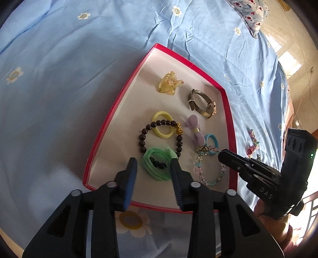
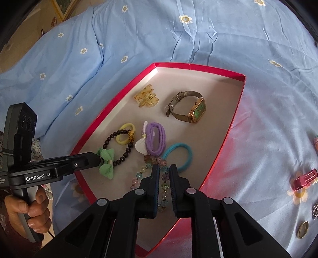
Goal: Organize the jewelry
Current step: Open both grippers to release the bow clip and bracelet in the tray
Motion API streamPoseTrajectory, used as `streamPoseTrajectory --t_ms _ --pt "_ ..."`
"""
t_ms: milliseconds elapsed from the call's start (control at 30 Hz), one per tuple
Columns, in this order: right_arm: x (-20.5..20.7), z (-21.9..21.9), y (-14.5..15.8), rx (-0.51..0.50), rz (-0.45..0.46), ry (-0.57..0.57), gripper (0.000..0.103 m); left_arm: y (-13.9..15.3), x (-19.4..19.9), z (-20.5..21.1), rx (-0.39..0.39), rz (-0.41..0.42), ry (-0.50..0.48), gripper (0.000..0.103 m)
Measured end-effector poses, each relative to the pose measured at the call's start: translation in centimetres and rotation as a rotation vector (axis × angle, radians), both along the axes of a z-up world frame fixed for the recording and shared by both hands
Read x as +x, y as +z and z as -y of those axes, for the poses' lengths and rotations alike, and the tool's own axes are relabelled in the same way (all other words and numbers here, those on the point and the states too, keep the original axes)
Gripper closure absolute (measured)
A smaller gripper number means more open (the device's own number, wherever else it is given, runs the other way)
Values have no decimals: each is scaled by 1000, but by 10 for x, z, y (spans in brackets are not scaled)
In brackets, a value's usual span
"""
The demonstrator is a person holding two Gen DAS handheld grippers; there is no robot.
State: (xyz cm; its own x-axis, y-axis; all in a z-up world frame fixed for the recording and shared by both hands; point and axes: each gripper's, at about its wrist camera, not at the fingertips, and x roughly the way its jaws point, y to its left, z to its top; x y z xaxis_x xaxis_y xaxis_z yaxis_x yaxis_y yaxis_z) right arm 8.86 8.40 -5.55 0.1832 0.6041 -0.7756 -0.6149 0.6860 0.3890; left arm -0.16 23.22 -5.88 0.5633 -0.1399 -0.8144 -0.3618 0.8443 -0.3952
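A red tray (image 1: 111, 117) (image 2: 234, 127) with a white floor lies on the blue bedsheet. In it lie a yellow claw clip (image 1: 169, 84) (image 2: 146, 99), a watch (image 1: 201, 103) (image 2: 186, 108), a yellow hair tie (image 1: 163, 125), a dark bead bracelet (image 1: 142, 139) (image 2: 117, 146), a green bow tie (image 1: 159, 164) (image 2: 107, 160), a purple tie (image 2: 156, 141), a teal tie (image 2: 178, 156) and a pastel bead bracelet (image 1: 210, 170) (image 2: 148, 168). My left gripper (image 1: 154, 168) is open over the green tie. My right gripper (image 2: 164, 174) (image 1: 224, 156) straddles the pastel bracelet, jaws slightly apart.
On the sheet right of the tray lie a red hair clip (image 2: 304, 178), a gold ring (image 2: 303, 229), a sparkly piece (image 2: 315, 211) and small colourful clips (image 1: 252, 142). A patterned pillow (image 1: 252, 13) lies at the far corner of the bed.
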Motion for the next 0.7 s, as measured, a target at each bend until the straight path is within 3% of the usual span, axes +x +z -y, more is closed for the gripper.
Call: streamPoseTrajectory --t_ms 67,367,700 --pt "0 3 4 16 -3 -8 87 3 -2 2 14 3 5 61" --pt "-9 39 28 77 27 -64 72 11 -7 14 18 16 -1 61" --pt "-13 109 30 72 29 -201 64 28 3 61 46 46 -92 56"
